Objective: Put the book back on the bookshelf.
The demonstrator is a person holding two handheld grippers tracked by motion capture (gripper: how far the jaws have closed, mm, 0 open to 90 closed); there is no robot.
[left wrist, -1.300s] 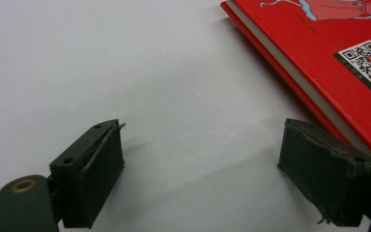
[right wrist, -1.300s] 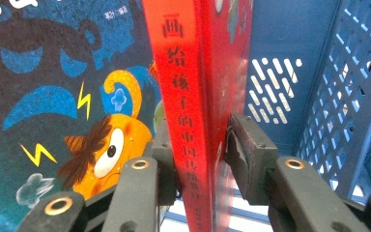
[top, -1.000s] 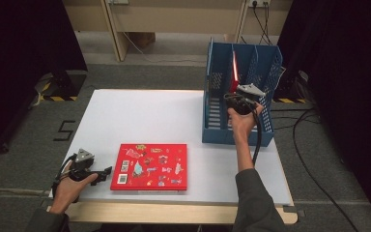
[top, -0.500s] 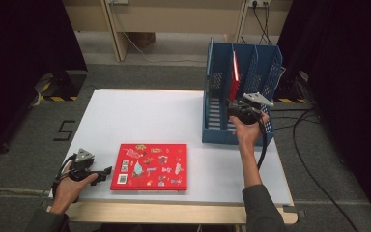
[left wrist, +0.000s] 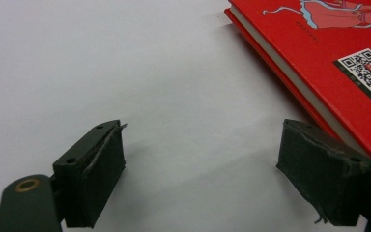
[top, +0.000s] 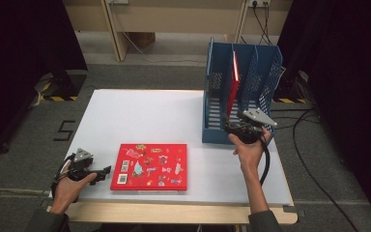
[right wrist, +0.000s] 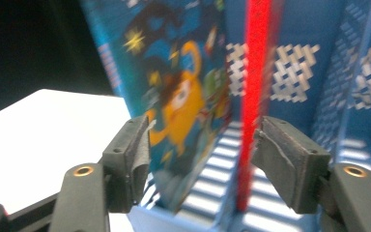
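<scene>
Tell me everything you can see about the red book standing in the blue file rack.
The red book stands on edge in the blue file rack at the table's far right, in the middle slot, leaning slightly. The high view shows its thin red spine edge; the right gripper view shows a colourful cartoon cover with an orange creature, blurred. It looks like a thin glossy hardback. The right gripper sits just in front, jaws having just been opening, apart and not pressing the book.

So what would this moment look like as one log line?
right gripper: jaws just opened, off upright book in blue rack | left gripper: open beside flat red book | table
</scene>
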